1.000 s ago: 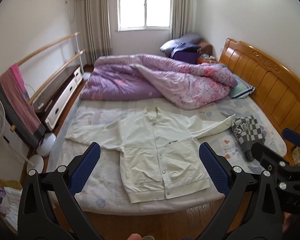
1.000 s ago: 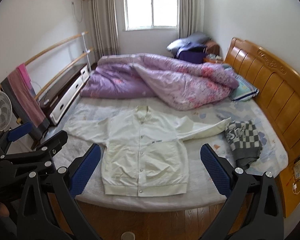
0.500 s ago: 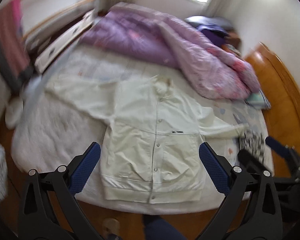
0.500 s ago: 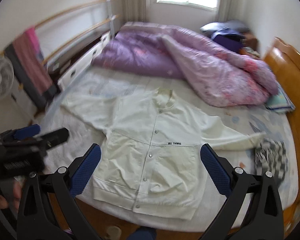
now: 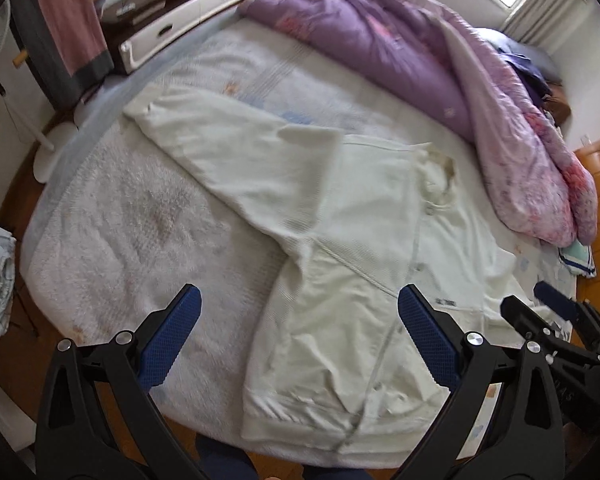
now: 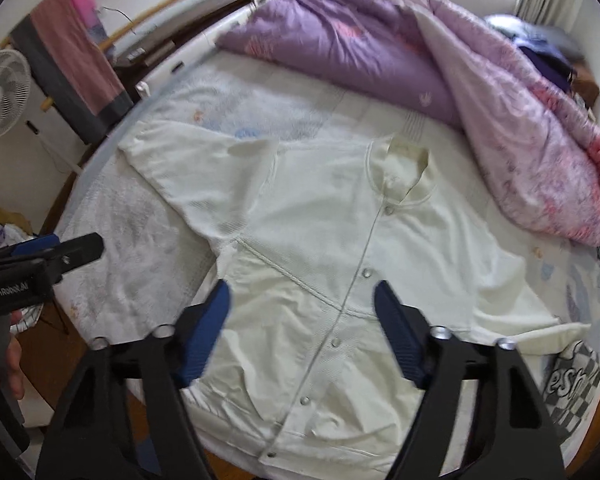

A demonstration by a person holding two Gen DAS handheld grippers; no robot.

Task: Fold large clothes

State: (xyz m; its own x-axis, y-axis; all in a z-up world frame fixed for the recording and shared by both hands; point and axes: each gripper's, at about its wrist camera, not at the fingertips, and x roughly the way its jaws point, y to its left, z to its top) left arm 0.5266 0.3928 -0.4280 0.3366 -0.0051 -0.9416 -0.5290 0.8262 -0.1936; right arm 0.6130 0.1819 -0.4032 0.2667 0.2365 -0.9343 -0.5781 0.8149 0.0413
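Both grippers now lower over white jacket [image 6: 324, 248] | left gripper [image 5: 300, 340] spread wide, empty | right gripper [image 6: 302, 332] closing, empty | step: approach; next: pinch hem

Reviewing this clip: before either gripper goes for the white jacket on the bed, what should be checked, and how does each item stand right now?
1. White jacket lies flat, front up, snaps closed: ok.
2. Both sleeves spread out: ok.
3. Left gripper open, empty: ok.
4. Right gripper closing, nothing between its jaws: ok.
5. Purple quilt clear of the jacket: ok.
6. Checkered garment clear of the right sleeve cuff: cannot tell.
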